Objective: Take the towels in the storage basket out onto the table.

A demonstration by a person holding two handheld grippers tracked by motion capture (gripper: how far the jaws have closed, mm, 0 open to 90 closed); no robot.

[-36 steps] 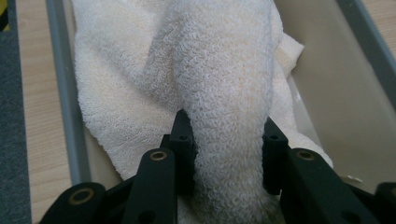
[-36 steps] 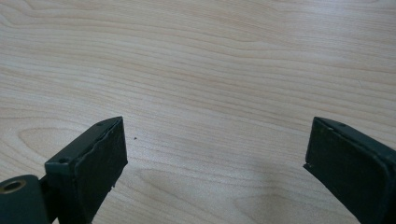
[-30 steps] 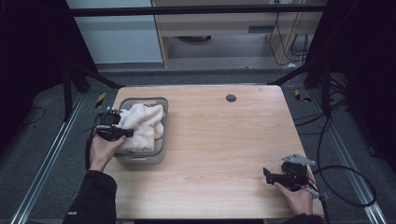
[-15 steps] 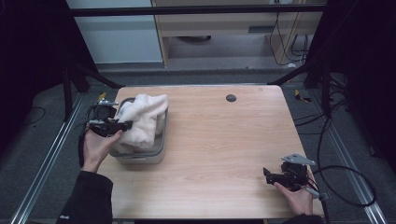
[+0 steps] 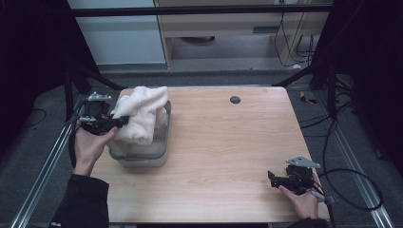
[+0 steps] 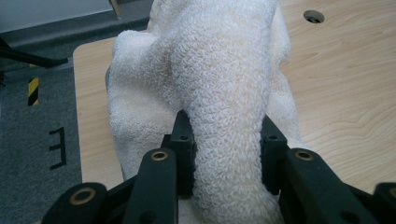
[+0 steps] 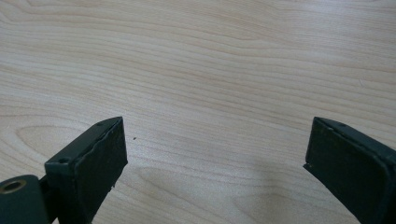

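The left gripper (image 6: 226, 154) clamps a thick fold of the white towel (image 5: 142, 116), which hangs with its long axis upright over the clear bin (image 5: 159, 154) at the table's (image 5: 237, 142) left edge. The right gripper (image 7: 215, 154) stands open above bare wood at the near right. No writing legible.

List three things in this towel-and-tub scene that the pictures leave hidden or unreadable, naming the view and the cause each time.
1. Inside of the grey tub, high view: the white towel covers it.
2. Left gripper pads, left gripper view: the towel fold bulges over them.
3. Right gripper, high view: too small to judge how far the jaws stand apart.
4. Small dark round spot on the table: too small to identify.
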